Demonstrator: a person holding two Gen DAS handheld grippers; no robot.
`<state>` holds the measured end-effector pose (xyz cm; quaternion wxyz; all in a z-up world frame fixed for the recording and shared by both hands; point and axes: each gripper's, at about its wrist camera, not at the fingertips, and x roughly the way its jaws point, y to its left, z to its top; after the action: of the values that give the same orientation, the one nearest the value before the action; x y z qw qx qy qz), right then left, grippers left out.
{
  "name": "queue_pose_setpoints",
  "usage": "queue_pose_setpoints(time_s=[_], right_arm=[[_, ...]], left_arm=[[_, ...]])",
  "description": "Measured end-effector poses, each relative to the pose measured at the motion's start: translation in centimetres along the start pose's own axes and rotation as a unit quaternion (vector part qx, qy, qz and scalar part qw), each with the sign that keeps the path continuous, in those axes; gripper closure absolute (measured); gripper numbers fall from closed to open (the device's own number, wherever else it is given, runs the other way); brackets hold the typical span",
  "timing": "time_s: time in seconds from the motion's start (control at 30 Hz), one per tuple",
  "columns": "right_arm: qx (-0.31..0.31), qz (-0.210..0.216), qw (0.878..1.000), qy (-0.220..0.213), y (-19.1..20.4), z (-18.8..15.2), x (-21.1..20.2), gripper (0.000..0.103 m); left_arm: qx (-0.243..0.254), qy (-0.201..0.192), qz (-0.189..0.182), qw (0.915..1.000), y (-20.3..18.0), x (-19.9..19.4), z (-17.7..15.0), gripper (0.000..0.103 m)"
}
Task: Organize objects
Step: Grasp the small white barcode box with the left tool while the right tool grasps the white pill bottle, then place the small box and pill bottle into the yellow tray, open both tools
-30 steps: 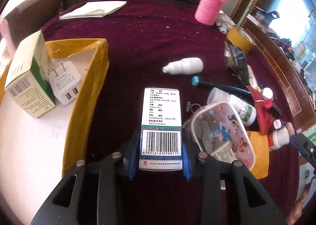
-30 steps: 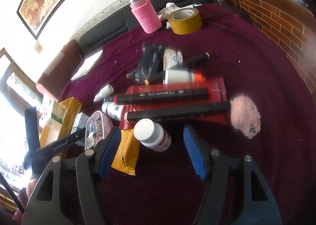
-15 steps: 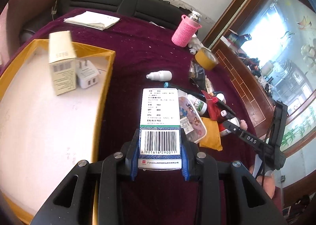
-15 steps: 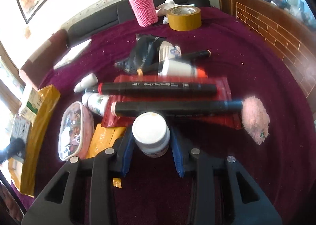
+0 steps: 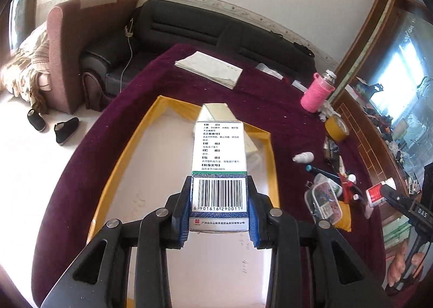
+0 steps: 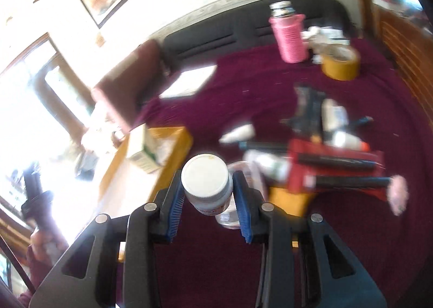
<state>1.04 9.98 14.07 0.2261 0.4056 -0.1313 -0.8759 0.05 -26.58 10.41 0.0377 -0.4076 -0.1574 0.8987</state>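
Left hand-held gripper [image 5: 218,206]: still clenched on the medicine box [image 5: 219,170] — now carried over the yellow tray [image 5: 127,151], not above the counter [image 5: 151,83].
Right hand-held gripper [image 6: 207,195]: was spread around the white-capped bottle [image 6: 207,183]; now grasping it, lifted, tray at 10 o'clock.
Meaning: both items are probably bound for the tray.

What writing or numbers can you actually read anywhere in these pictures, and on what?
"6 901616 290011": under the barcode on the medicine box clamped in the left gripper.
"DAS": on the black bar of the right gripper, left wrist view.
Chinese print on the box: too small to read surely.
Pill bottle label, markers, wall plaques: blurred, unreadable.
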Motion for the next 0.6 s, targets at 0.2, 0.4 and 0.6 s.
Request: queue_pose_setpoints(time_s=[0.2,0.4,0.6], right_arm=[[-0.039,0.033,0.996,0.069,7.2,0.7,7.8,0.07],[-0.076,0.057,0.987,0.133,13.1,-1.2,14.9,0.069],[-0.088,0.07,0.981,0.159,16.9,-0.1,20.2,0.069]], left_arm=[[-0.006,0.023,0.032,0.9992,2.6,5.0,2.0,0.073],[-0.025,0.051,0.038,0.9977,5.3,9.8,2.6,0.073],[-0.043,0.04,0.032,0.9978,6.8,10.7,2.4,0.073]])
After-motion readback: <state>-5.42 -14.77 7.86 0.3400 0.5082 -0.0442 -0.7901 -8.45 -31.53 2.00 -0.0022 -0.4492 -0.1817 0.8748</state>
